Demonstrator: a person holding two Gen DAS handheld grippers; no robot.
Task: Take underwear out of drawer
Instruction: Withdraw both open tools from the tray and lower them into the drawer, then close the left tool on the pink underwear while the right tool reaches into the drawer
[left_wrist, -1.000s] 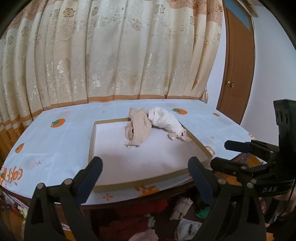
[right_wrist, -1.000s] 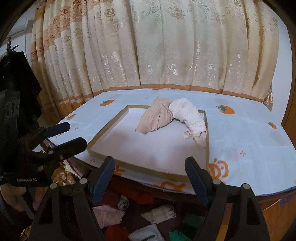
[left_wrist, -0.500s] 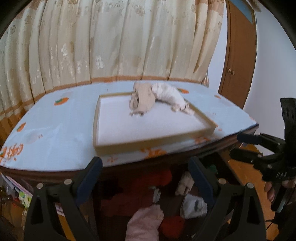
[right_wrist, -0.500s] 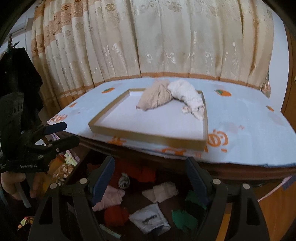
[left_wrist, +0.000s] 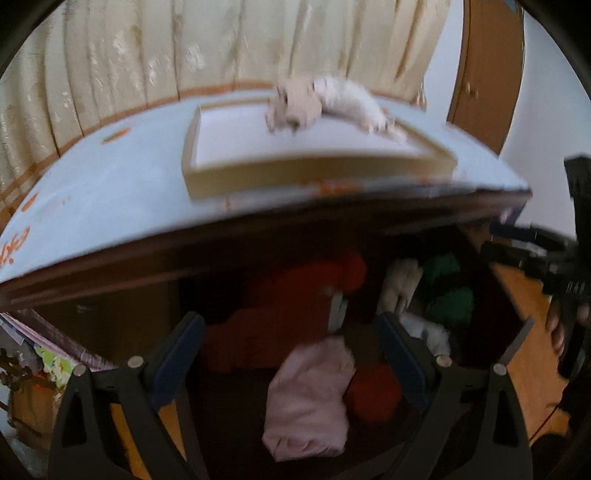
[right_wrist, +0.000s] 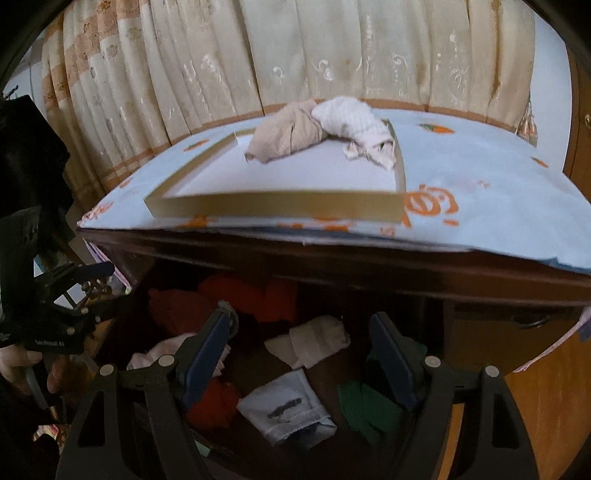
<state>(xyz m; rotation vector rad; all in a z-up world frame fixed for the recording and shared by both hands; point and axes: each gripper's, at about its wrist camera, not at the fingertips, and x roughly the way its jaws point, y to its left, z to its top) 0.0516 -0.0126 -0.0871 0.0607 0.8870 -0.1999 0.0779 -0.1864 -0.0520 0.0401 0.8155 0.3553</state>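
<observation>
An open drawer (right_wrist: 476, 325) under the table edge holds loose underwear. In the right wrist view I see a white piece (right_wrist: 314, 343), a folded white piece with dark print (right_wrist: 288, 406), green (right_wrist: 365, 406) and red (right_wrist: 229, 295) ones. My right gripper (right_wrist: 299, 343) hangs open above them, touching none. The left wrist view is blurred. There my left gripper (left_wrist: 291, 332) stands open over a pink piece (left_wrist: 310, 398) and red fabric (left_wrist: 295, 295). Each gripper also shows in the other's view: the left gripper (right_wrist: 99, 290), the right gripper (left_wrist: 509, 242).
On the light-blue tablecloth (right_wrist: 480, 177) sits a shallow gold-rimmed tray (right_wrist: 273, 206) holding a beige garment (right_wrist: 288, 136) and a white garment (right_wrist: 354, 122). The dark table edge (right_wrist: 332, 258) overhangs the drawer. Curtains hang behind, and a wooden door (left_wrist: 484, 66) is at the right.
Both grippers have sunk and tipped downward. The tabletop and tray slid up in both views, and the open drawer's contents now fill the lower half. Both jaws stayed wide.
</observation>
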